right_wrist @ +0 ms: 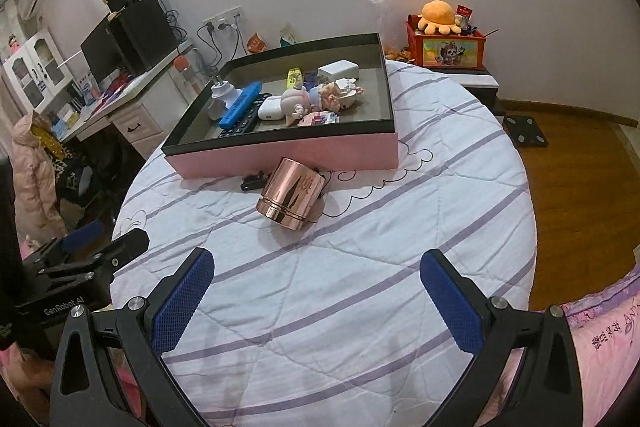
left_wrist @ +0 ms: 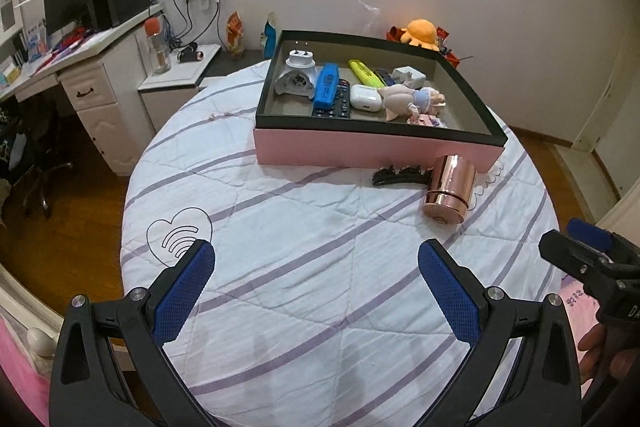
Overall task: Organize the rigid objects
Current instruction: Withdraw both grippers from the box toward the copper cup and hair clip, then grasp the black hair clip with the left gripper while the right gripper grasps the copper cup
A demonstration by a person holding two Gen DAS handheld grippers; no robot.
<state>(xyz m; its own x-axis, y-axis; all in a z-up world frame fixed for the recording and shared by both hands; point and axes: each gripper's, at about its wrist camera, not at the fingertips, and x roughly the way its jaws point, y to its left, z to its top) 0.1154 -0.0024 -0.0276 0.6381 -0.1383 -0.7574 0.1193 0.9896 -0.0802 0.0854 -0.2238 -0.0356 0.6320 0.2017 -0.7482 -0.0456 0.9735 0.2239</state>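
Note:
A pink box point(left_wrist: 360, 151) point(right_wrist: 320, 151) with a black rim sits on the striped quilt and holds a white plug adapter point(left_wrist: 298, 75), a blue bar point(left_wrist: 326, 87), a remote, a yellow highlighter point(left_wrist: 364, 71), a white earbud case point(left_wrist: 365, 98), a doll point(left_wrist: 408, 101) point(right_wrist: 316, 97) and a white charger point(right_wrist: 338, 69). In front of the box lie a rose-gold tin point(left_wrist: 448, 189) point(right_wrist: 292, 193) on its side and a black hair clip point(left_wrist: 400, 175). My left gripper point(left_wrist: 316, 265) and right gripper point(right_wrist: 317, 273) both hover open over the near quilt, holding nothing.
A white desk point(left_wrist: 92, 67) with a monitor and speakers stands at the left, with a chair below it. A red box with an orange plush point(right_wrist: 438, 17) sits behind the bed at the right. Wooden floor surrounds the bed; a black scale point(right_wrist: 526, 133) lies on it.

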